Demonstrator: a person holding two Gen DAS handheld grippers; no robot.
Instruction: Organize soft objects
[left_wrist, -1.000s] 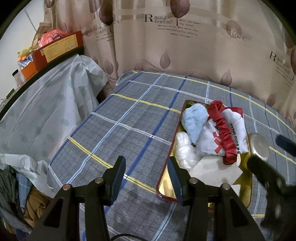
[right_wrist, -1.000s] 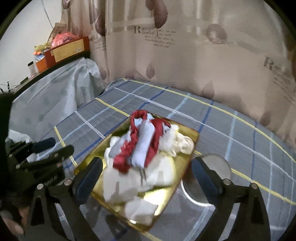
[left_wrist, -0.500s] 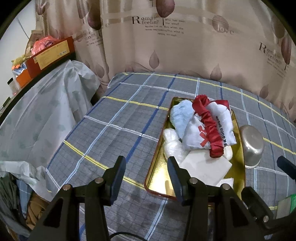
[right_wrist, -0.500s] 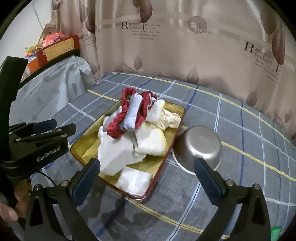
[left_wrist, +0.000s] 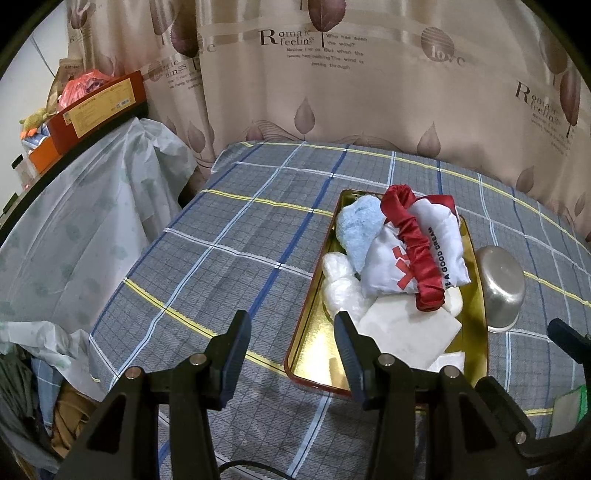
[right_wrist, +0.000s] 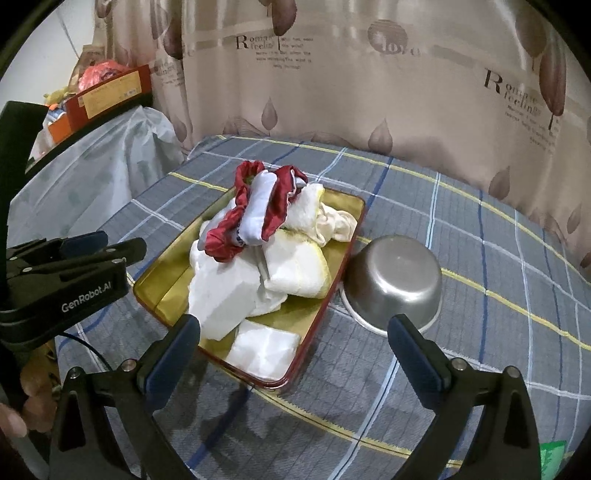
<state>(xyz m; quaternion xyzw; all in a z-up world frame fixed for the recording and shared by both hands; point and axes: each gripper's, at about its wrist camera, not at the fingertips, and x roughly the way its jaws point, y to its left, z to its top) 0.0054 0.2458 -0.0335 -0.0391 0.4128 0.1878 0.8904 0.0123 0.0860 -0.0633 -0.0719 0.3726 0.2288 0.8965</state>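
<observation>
A gold tray (left_wrist: 310, 354) sits on the desk (left_wrist: 229, 258) with its checked cloth. Soft things are piled in the tray: a red scrunchie (left_wrist: 417, 251) on a white pouch (left_wrist: 443, 240), a blue cloth (left_wrist: 360, 229) and a white sponge (left_wrist: 406, 332). A metal bowl (right_wrist: 397, 282) lies upside down just beside the tray. The left gripper (left_wrist: 291, 347) and the right gripper (right_wrist: 293, 338) both hang above the near end of the tray, fingers apart, holding nothing.
</observation>
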